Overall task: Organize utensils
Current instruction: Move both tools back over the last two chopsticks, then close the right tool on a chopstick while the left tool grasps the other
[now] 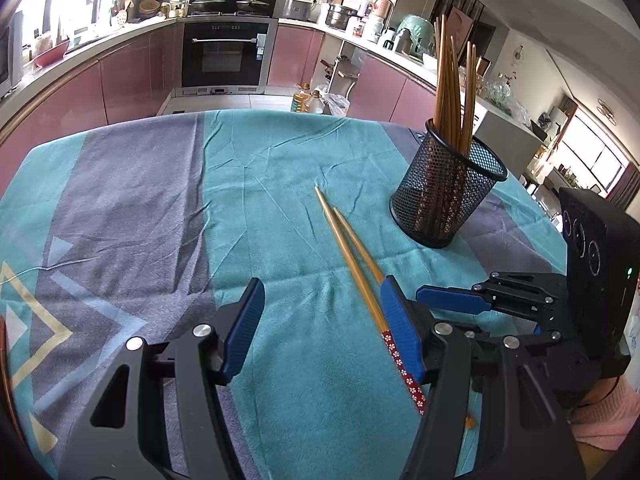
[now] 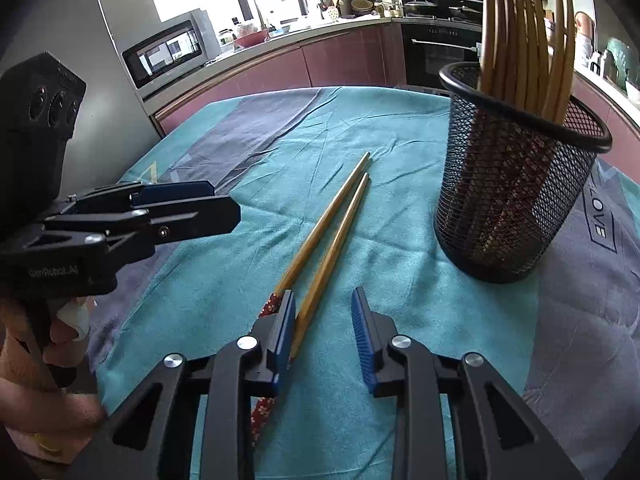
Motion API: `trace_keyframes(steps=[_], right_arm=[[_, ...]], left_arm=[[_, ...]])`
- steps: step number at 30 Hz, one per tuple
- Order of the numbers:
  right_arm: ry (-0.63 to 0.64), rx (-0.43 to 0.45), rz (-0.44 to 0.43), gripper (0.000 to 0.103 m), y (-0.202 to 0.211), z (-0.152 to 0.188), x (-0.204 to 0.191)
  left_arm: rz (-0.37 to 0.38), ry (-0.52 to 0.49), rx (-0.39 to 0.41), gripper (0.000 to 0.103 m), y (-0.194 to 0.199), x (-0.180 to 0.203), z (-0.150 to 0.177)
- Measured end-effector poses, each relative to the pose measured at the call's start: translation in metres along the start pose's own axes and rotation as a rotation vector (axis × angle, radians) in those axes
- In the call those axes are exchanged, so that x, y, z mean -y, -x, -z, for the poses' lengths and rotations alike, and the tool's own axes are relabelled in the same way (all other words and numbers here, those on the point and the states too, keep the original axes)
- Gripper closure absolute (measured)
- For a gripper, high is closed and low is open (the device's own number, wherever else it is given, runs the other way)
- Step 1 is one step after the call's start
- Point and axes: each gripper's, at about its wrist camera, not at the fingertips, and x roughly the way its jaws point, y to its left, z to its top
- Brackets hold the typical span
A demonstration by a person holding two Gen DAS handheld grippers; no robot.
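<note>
1. Where the teal and grey cloth covers the tabletop, the right wrist view shows boxed lettering printed on it, upside down, reading roughly "LOVE"; the left wrist view does not show it.
2. Black mesh holder stands upright on the cloth, filled with upright chopsticks. It sits near the tips of the loose pair, apart from them.
3. Left hand-held gripper: jaws spread wide, hovering over the cloth. One loose chopstick runs just beside the inner face of its right finger; contact cannot be told. The right wrist view shows "GenRobot.AI" on its body, and a hand around its grip.
4. Right hand-held gripper: jaws partly spread, not pinching. One loose chopstick lies between the fingers, against the left pad; the other passes under or behind that finger. In the left wrist view the gripper appears side-on with a pink sleeve behind.
5. Two loose chopsticks lie side by side on the teal stripe, tips pointing away. Red flower-patterned ends face the grippers.
</note>
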Motion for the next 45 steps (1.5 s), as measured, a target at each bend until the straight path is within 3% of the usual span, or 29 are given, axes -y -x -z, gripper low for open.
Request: trace_keyframes(steps=[6,14,19,24,37,45], right_arm=[[-0.032,0.000,-0.011,0.081,0.004,0.001,0.010],[-0.039,0.001,0.001,0.081,0.006,0.000,0.015],[-0.044,0.003,0.001,0.081,0.006,0.000,0.018],[-0.040,0.003,0.008,0.081,0.007,0.000,0.020],[-0.011,0.008,0.048,0.084,-0.008,-0.017,0.019],[-0.028,0.012,0.047,0.094,-0.012,-0.022,0.024]], left_arm=[[-0.001,-0.039,-0.039,0.050,-0.017,0.012,-0.002],[0.009,-0.104,-0.109,0.070,-0.041,0.031,-0.002],[-0.012,-0.111,-0.131,0.074,-0.051,0.036,0.000],[-0.011,-0.079,-0.139,0.089,-0.051,0.032,0.000],[-0.034,-0.073,-0.146,0.083,-0.057,0.024,-0.013],[-0.050,-0.054,-0.141,0.092,-0.066,0.020,-0.023]])
